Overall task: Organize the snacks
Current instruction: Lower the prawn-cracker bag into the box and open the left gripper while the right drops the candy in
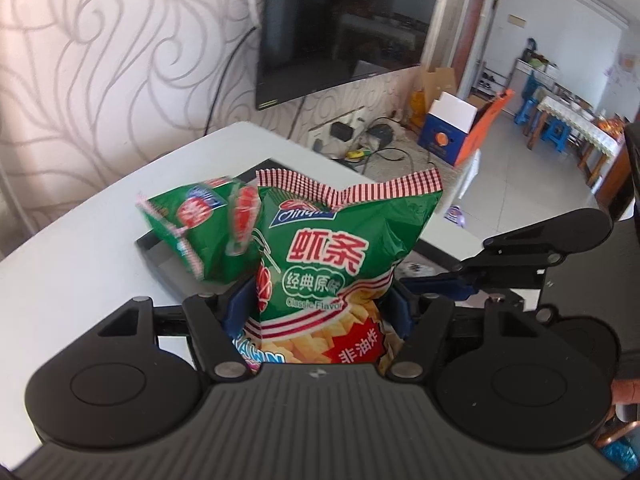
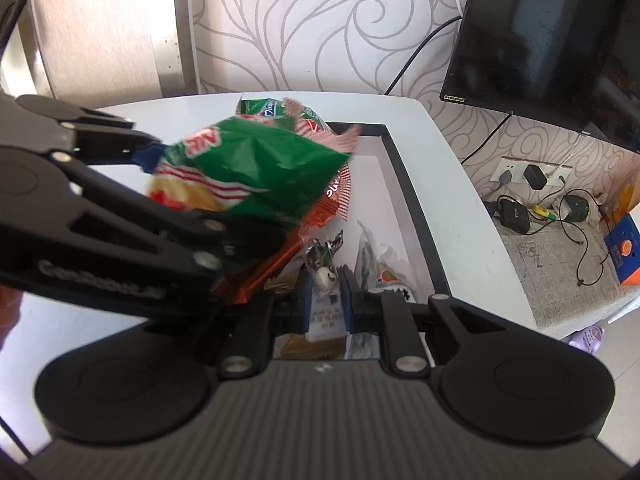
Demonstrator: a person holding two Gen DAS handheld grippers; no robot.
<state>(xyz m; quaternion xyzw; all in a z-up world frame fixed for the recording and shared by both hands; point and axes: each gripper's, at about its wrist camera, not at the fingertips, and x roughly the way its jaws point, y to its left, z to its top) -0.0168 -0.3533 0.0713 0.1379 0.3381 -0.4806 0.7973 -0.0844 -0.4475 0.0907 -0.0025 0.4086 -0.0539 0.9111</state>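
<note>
Left wrist view, left gripper (image 1: 316,312) clamping one of two green bags (image 1: 332,256), right gripper (image 2: 326,300) pinching a packet (image 2: 327,314).

A home living room; wall-mounted television (image 1: 344,24), swirl wallpaper (image 1: 100,60), dining table (image 1: 576,120) beyond.

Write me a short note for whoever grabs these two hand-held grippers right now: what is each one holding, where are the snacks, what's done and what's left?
Left hand-held gripper: shut on a green prawn-cracker bag, held upright above the table.
Right hand-held gripper: closed on a small wrapped snack, low over the black-rimmed tray.
Snacks: a second green bag sits at the tray's far end; an orange packet and other small wrapped items lie inside the tray.
Done: several snacks are already in the tray.
Left: probably set down the held bag and the small snack in the tray, then tidy the pile.
</note>
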